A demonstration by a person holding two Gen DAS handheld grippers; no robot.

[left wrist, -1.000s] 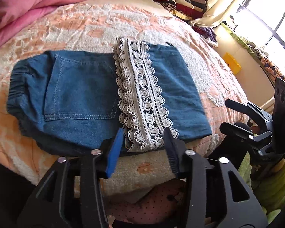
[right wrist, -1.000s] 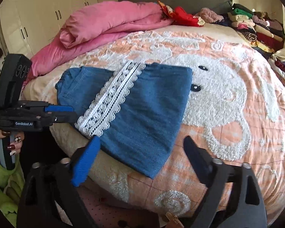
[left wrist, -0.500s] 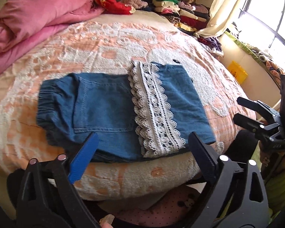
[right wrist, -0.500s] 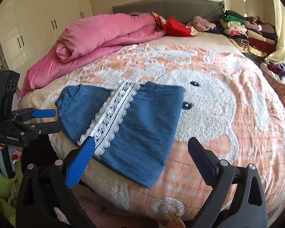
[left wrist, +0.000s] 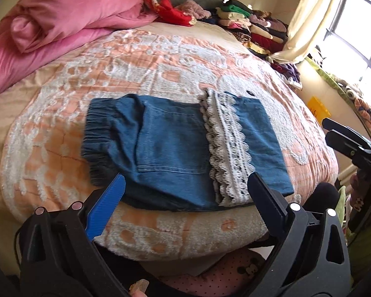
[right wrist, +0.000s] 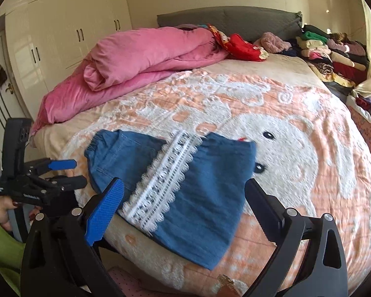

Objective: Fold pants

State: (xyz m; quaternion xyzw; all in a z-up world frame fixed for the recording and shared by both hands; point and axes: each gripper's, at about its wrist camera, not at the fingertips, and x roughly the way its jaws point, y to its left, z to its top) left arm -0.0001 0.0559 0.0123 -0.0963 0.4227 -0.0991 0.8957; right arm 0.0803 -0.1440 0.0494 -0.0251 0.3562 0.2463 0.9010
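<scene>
A second ago the left hand-held gripper (left wrist: 185,193) had its jaws nearly closed at the lace edge of the pants (left wrist: 170,148); now they gape wide, clear of the cloth. Both hand-held grippers have drawn back toward 6 o'clock, the right hand-held gripper (right wrist: 185,198) too, so more bed (right wrist: 296,148) shows.

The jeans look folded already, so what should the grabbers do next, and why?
Probably one more fold: bring the left gripper down to the elastic waistband end and carry it over toward the lace hem. The jeans lie flat in a long rectangle on the blanket, and both the left gripper and the right gripper are open, holding nothing.
</scene>
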